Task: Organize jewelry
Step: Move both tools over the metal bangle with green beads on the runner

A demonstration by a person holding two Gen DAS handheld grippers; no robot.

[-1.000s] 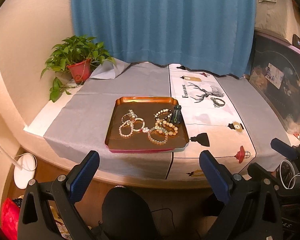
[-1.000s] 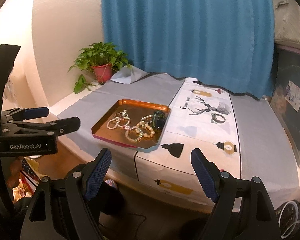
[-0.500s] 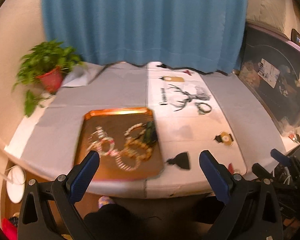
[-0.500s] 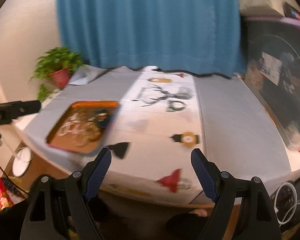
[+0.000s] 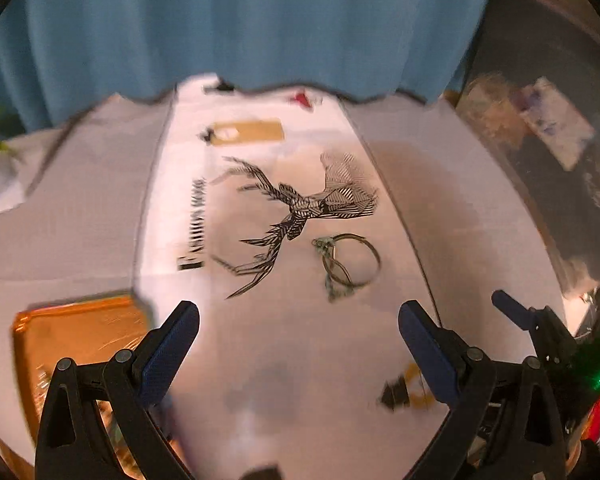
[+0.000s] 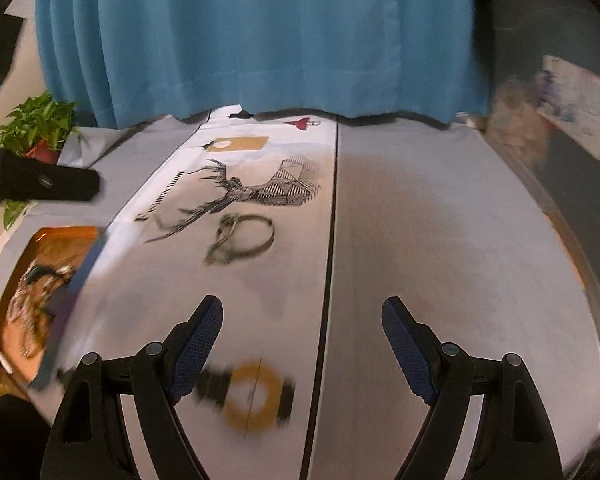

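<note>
Bracelet (image 5: 346,266) sits on the white deer-print runner (image 5: 260,336) in the middle of the tabletop (image 6: 440,240), just right of the deer's antlers, and we've got nothing touching it. Both frames are pretty blurry. Our left gripper (image 5: 299,326) is spread wide with nothing between the fingers, hanging over the runner on the near side of the bracelet. Our right gripper (image 6: 302,320) is spread wide and empty too, over the seam where the runner meets the grey cloth (image 6: 460,220). Orange tray (image 6: 56,240) with the beaded jewelry (image 6: 32,292) pile is off at the near left edge.
</note>
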